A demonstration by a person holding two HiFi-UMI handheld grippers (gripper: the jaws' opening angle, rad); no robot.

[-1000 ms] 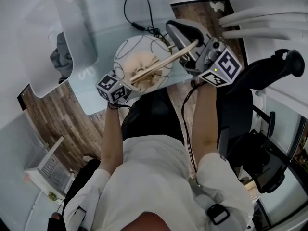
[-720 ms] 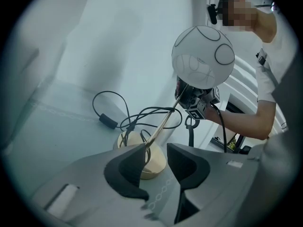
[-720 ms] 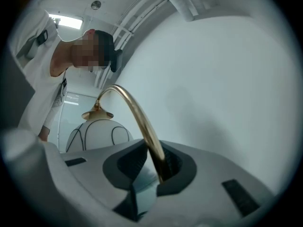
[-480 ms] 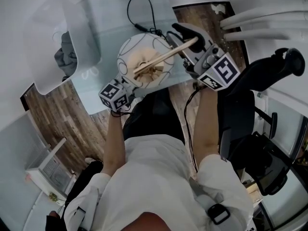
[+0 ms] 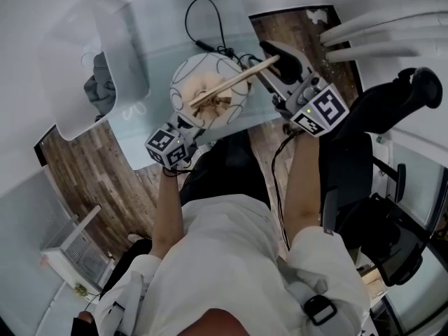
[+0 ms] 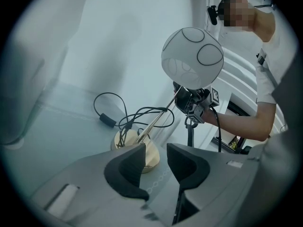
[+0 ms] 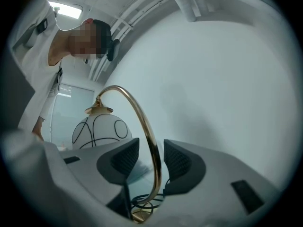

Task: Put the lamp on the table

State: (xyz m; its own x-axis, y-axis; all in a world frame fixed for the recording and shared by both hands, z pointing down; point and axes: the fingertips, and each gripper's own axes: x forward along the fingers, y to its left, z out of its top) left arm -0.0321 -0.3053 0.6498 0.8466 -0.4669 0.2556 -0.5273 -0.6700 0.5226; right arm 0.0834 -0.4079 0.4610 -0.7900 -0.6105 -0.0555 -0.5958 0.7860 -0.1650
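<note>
The lamp point(image 5: 210, 82) stands on the tabletop point(image 5: 168, 33). The right claw point(image 7: 150, 161) is opening around the stiff brass stem point(image 7: 144, 122), pads clear of it. The left claw point(image 6: 156, 162) gapes empty by the base point(image 6: 120, 141). The globe point(image 6: 191, 58) looks fragile and top-heavy, so the stem is the place to hold.

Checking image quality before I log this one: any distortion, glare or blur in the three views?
Head view: evenly lit, sharp, edges bowed by the wide lens. Left gripper view: dark round vignette, lamp globe crisp. Right gripper view: same vignette, ceiling light glaring, brass stem sharp.
</note>
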